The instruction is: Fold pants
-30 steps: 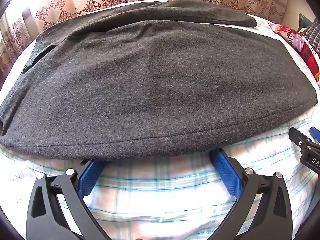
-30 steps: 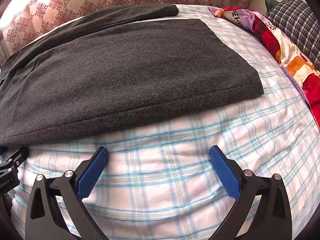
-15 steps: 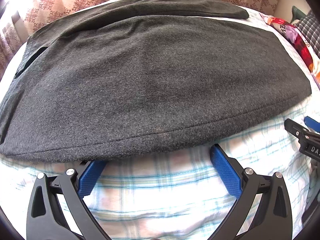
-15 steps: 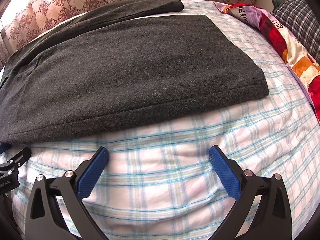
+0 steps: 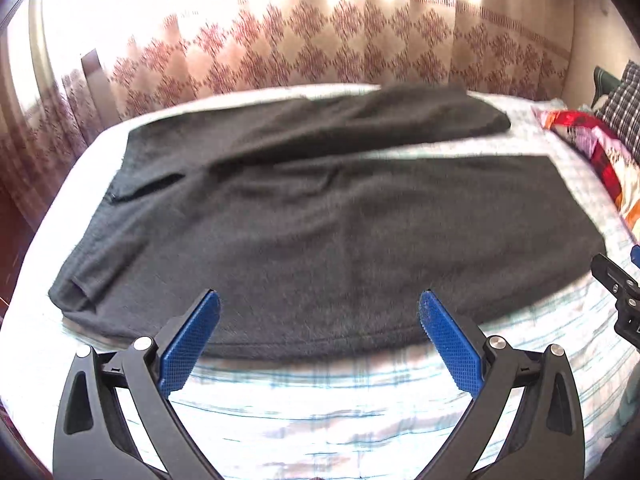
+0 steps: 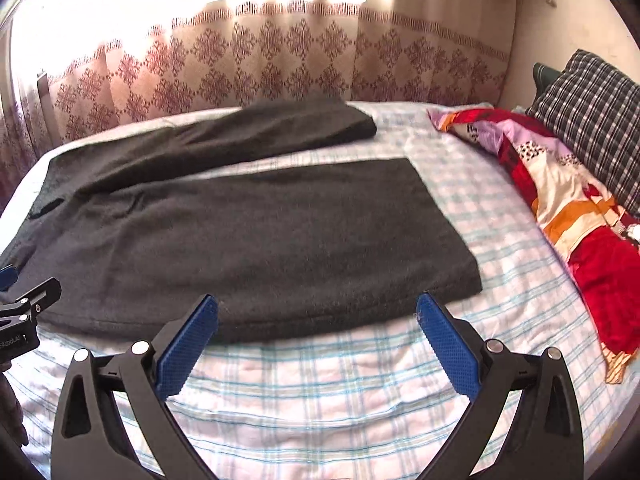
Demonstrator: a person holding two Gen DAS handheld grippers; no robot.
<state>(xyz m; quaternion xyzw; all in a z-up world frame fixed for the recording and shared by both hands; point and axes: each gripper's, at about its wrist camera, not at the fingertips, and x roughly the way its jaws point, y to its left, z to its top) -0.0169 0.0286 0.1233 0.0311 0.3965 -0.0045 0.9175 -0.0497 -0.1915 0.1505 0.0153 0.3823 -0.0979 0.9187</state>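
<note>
From the left wrist camera we look down along our left gripper [image 5: 319,304], whose two blue-padded fingers [image 5: 188,344] stand wide apart with nothing between them. Their tips overlap the near edge of a pair of dark grey pants [image 5: 328,232], though we cannot tell whether they touch the cloth. The pants lie flat on a bed covered by a pale checked sheet [image 5: 320,408]. The waist end is to the left, and the two legs reach to the right, the far leg angled away from the near one so a strip of sheet shows between them. The view is somewhat blurred. At the right edge we see part of the right gripper [image 5: 618,292]. A patterned curtain [image 5: 320,48] hangs behind the bed, and a bright red and orange blanket [image 5: 596,160] lies at the far right.

From the right wrist camera we see our right gripper [image 6: 318,306], its blue fingers [image 6: 186,346] likewise spread wide and empty, their tips at the near edge of the near pant leg. The pants [image 6: 256,240] spread leftward from here, with the near leg's cuff ending to the right. At the left edge a piece of the left gripper [image 6: 24,312] shows. To the right lie the colourful blanket [image 6: 568,208] and a dark checked pillow [image 6: 592,120], well apart from the pants.
</note>
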